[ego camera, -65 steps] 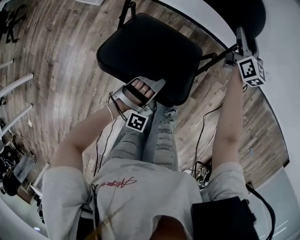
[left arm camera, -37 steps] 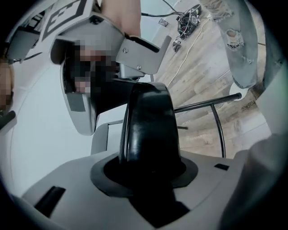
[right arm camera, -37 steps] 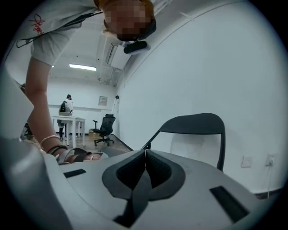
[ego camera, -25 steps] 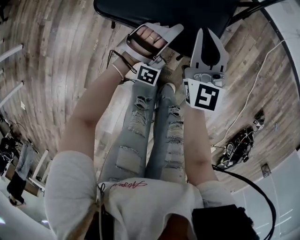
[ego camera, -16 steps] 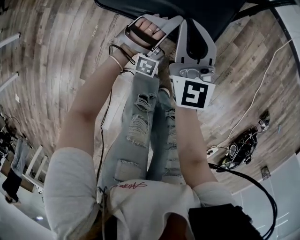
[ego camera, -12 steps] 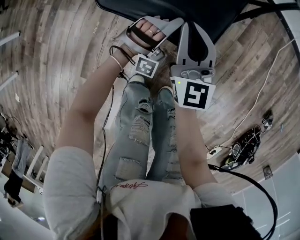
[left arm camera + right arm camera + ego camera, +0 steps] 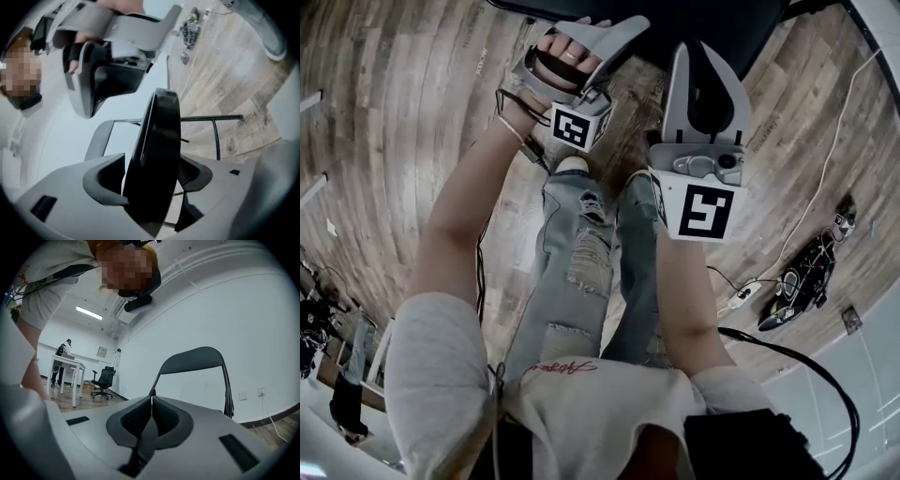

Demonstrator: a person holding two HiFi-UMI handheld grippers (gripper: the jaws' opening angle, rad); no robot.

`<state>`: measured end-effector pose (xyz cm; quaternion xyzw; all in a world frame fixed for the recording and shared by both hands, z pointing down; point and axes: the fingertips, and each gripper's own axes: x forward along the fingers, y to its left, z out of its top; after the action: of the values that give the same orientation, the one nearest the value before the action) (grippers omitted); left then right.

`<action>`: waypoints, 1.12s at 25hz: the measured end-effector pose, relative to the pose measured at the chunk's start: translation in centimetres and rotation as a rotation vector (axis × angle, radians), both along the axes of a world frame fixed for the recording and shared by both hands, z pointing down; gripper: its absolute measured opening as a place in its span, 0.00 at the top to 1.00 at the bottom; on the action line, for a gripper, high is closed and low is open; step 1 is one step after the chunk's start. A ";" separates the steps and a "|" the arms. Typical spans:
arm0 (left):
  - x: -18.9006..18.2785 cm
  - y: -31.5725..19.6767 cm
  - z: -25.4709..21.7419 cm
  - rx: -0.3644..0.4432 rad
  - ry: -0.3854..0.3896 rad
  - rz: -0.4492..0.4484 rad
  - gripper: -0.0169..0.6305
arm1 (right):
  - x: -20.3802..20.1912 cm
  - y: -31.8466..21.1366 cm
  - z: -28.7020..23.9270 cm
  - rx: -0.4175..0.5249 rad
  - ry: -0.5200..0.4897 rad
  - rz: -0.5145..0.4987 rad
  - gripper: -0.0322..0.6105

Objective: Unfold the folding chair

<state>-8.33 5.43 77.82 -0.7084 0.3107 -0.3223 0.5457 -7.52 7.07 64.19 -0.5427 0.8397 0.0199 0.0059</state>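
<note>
**Black seat stands between the spread left tongs**

Black and padded, the folding chair (image 7: 712, 19) stands on the wood-plank floor (image 7: 403, 122) straight ahead of the person's jeans-clad legs (image 7: 581, 262). Its backrest (image 7: 192, 360) is upright against a white wall (image 7: 225, 310).

The left tongs (image 7: 153, 178) sit at the chair's near edge, spread wide, with the seat (image 7: 158, 126) edge-on between them. A sliver of gap shows beside one pad, so the pads do not seem to press. A thin black frame tube (image 7: 212, 136) runs beyond the seat.

The right tongs (image 7: 151, 408) hover on the chair's near side, just beside the left ones. They are pressed together with nothing between them and aimed at the backrest.

Well behind the chair and to its left are a wheeled office chair (image 7: 104, 378), a white worktop (image 7: 70, 363) and a person (image 7: 63, 350) standing at it. A tangle of cables (image 7: 806, 277) lies on the floor off to the chair's right.
</note>
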 end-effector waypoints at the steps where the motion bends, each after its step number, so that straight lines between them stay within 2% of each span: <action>1: -1.1 0.0 -0.3 -0.017 0.047 -0.035 0.48 | 0.0 0.3 0.1 0.001 0.000 0.007 0.92; 5: -4.3 0.8 -1.5 -0.109 0.107 -0.182 0.48 | -0.6 1.1 0.6 -0.038 0.025 0.013 0.92; 6: -4.7 1.4 -2.7 -0.140 0.144 -0.198 0.50 | -1.0 1.3 0.1 -0.049 0.027 0.011 0.92; 7: -5.0 2.1 -4.6 -0.161 0.203 -0.201 0.69 | -1.4 1.6 -1.0 -0.053 0.025 0.005 0.92; 8: -5.4 2.7 -7.1 -0.175 0.268 -0.196 0.93 | -1.9 1.8 -2.6 -0.051 0.019 -0.001 0.92; 10: -6.0 3.8 -13.3 -0.206 0.384 -0.193 0.94 | -2.5 2.1 -7.1 -0.043 -0.005 -0.006 0.92; 12: -6.4 4.5 -20.6 -0.270 0.547 -0.219 0.95 | -2.5 2.5 -12.5 -0.041 -0.041 0.000 0.92; 15: -7.1 4.4 -32.2 -0.424 0.873 -0.251 0.95 | -2.0 2.8 -22.0 -0.006 -0.076 -0.007 0.92; 16: -7.2 4.3 -35.9 -0.472 0.958 -0.241 0.95 | -2.1 2.7 -25.5 0.017 -0.076 -0.017 0.92; 19: -7.9 5.4 -44.9 -0.575 1.154 -0.239 0.95 | -2.4 3.6 -34.5 0.078 -0.069 -0.057 0.92; 21: -8.3 6.2 -49.5 -0.573 1.287 -0.248 0.95 | -2.4 4.8 -38.6 0.111 -0.067 -0.087 0.92; 23: -8.0 7.0 -52.8 -0.557 1.328 -0.228 0.95 | -2.2 5.9 -41.5 0.140 -0.052 -0.102 0.92; 28: -6.8 9.7 -56.6 -0.495 1.243 -0.150 0.95 | -2.8 8.1 -44.7 0.188 -0.002 -0.124 0.92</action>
<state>-15.11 15.10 21.23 -0.8430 0.5322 0.0468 0.0630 -10.36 15.12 19.50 -0.4867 0.8661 0.0977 0.0587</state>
